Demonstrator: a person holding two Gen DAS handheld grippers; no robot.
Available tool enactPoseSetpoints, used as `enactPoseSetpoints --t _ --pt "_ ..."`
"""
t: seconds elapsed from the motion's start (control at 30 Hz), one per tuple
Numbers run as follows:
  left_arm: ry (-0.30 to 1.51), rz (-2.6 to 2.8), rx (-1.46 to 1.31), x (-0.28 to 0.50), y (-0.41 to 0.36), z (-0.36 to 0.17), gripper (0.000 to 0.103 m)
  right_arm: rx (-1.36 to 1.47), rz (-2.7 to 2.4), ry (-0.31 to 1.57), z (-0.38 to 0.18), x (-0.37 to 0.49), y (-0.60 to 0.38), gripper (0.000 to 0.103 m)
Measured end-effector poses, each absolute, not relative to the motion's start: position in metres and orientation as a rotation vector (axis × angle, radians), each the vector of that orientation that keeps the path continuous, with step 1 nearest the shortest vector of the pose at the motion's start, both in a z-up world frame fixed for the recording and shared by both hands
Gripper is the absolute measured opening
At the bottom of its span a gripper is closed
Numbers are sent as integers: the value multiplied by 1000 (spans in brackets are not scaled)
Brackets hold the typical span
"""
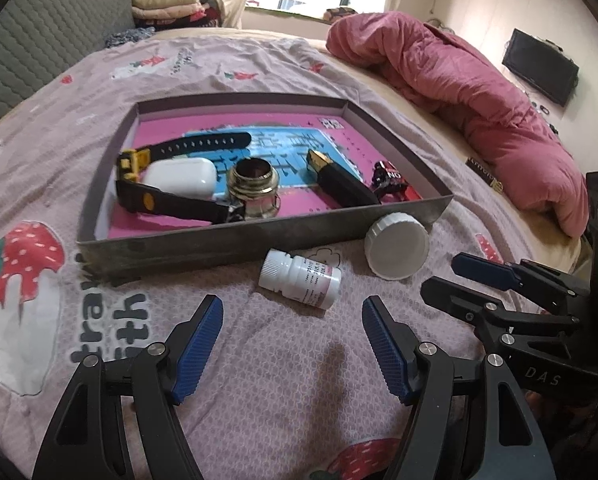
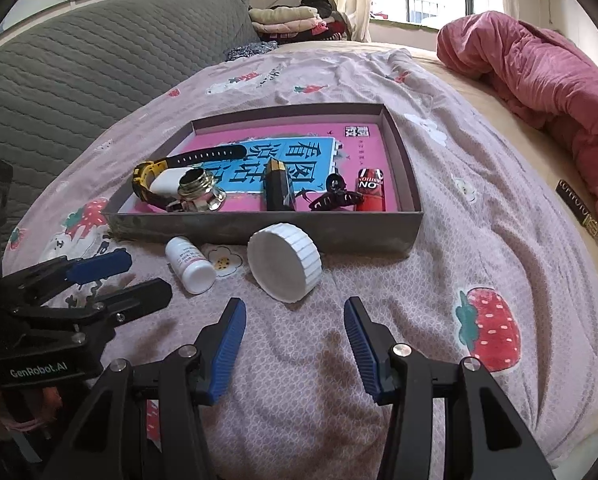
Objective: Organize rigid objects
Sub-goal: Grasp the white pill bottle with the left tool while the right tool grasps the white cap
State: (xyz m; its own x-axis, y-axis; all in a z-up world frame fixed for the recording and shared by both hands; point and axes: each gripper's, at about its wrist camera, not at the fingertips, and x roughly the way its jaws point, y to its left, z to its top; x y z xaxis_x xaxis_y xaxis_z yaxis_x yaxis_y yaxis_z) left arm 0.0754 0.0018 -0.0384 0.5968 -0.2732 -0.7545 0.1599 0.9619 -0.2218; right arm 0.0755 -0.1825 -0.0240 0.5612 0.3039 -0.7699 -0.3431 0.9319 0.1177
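A small white pill bottle (image 1: 301,282) (image 2: 190,265) lies on its side on the bedsheet, just in front of the grey box (image 1: 235,242) (image 2: 339,236). A wide white ribbed lid (image 1: 397,246) (image 2: 285,260) leans beside it against the box wall. My left gripper (image 1: 293,338) (image 2: 139,276) is open with nothing between its fingers, a little short of the bottle. My right gripper (image 2: 295,338) (image 1: 447,276) is open and empty too, just short of the lid. Inside the box lie a watch (image 1: 171,176), a white earbud case (image 1: 179,174), a brass fitting (image 1: 253,190), a black lighter (image 1: 341,182), a hair clip (image 2: 333,196) and a red tube (image 2: 371,192).
The box stands on a pink strawberry-print sheet (image 1: 299,380) over a bed. A rumpled red quilt (image 1: 479,92) lies to the right, a grey padded headboard (image 2: 79,80) to the left, folded clothes (image 1: 167,6) by the window.
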Motion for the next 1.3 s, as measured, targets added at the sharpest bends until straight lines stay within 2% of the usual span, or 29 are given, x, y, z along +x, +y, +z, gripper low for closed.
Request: enactPoseSetpoints --t 1.0,1.3 --pt "927 -285 -160 110 8 -65 75 -72 472 879 -52 119 -157 51" --pt "910 -280 -181 118 7 -68 76 -35 467 859 -47 117 -166 47"
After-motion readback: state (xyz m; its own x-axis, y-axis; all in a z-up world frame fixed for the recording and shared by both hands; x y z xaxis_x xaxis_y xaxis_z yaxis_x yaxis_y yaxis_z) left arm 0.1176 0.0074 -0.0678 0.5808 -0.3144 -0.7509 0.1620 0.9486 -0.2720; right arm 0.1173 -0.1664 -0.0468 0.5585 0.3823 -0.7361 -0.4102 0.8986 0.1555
